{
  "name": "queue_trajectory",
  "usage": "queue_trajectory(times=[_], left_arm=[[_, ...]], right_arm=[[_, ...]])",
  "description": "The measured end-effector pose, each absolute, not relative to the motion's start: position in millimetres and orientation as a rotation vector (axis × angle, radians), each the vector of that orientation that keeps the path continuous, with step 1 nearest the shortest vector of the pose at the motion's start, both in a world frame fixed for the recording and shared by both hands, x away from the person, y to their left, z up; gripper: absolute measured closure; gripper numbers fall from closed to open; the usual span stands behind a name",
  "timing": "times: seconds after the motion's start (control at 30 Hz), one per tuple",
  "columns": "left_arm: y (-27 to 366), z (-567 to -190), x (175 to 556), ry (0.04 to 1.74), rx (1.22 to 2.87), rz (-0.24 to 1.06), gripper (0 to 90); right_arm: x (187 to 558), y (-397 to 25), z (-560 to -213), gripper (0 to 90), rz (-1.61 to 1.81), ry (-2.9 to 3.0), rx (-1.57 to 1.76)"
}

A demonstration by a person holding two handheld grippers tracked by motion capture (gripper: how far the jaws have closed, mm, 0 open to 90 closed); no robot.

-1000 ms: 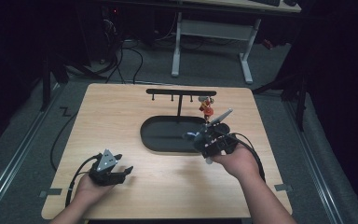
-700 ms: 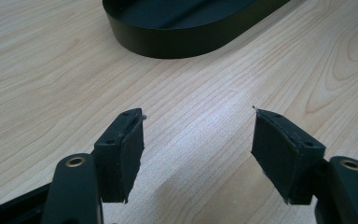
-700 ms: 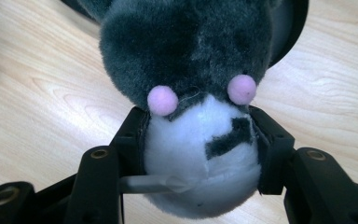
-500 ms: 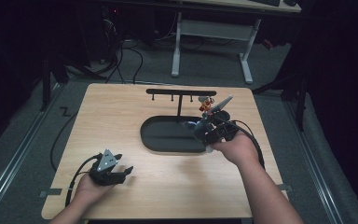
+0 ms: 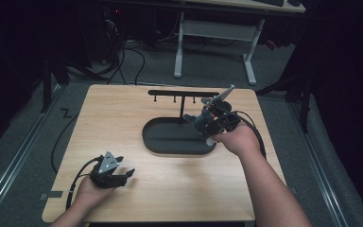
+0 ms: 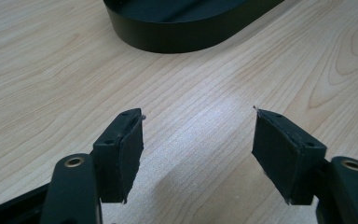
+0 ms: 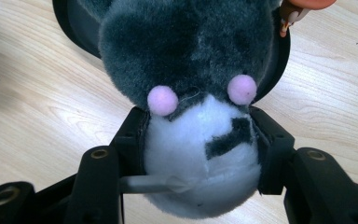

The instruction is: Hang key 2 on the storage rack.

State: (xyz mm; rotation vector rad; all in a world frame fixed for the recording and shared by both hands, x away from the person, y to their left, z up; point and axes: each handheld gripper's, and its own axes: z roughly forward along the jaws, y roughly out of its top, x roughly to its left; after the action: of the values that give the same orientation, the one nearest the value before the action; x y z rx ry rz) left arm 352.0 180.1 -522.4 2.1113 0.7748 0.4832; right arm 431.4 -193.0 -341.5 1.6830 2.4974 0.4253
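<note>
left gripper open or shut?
Open. In the left gripper view, the left gripper has its two black pads well apart, with bare wooden table between them and nothing held.

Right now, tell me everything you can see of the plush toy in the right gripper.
The plush toy is soft and furry, dark grey on one part and white on the other, with two small pink pom-poms where the colours meet and a dark patch on the white. The right gripper clamps its white part between both black jaws. In the high view it is held above the right end of the black oval tray, beside the black hook stand. A pale stick-like piece pokes from its white end.
</note>
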Motion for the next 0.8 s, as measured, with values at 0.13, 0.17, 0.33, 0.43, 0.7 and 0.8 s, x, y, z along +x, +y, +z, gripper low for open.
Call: queue_trajectory(times=[0.13, 0.17, 0.33, 0.43, 0.7, 0.8], left_arm=[[180.3, -522.6, 352.2, 0.774, 2.11, 0.482, 33.8], [180.4, -522.6, 352.2, 0.774, 2.11, 0.482, 33.8], [180.8, -522.5, 352.4, 0.775, 2.112, 0.482, 33.8], [181.3, -522.3, 352.6, 0.776, 2.113, 0.482, 33.8], [182.2, -522.4, 352.9, 0.78, 2.112, 0.478, 33.8], [182.1, -522.4, 352.7, 0.779, 2.113, 0.478, 33.8]], right_arm=[[437.4, -192.2, -334.9, 48.5, 0.413, 2.51, 1.689], [438.9, -191.8, -333.1, 48.5, 0.406, 2.511, 1.691], [445.9, -189.4, -324.7, 48.5, 0.379, 2.528, 1.707], [450.0, -188.3, -320.3, 48.5, 0.366, 2.535, 1.718], [457.0, -190.8, -311.7, 48.5, 0.349, 2.517, 1.736], [457.8, -191.5, -307.5, 48.5, 0.356, 2.506, 1.737]])
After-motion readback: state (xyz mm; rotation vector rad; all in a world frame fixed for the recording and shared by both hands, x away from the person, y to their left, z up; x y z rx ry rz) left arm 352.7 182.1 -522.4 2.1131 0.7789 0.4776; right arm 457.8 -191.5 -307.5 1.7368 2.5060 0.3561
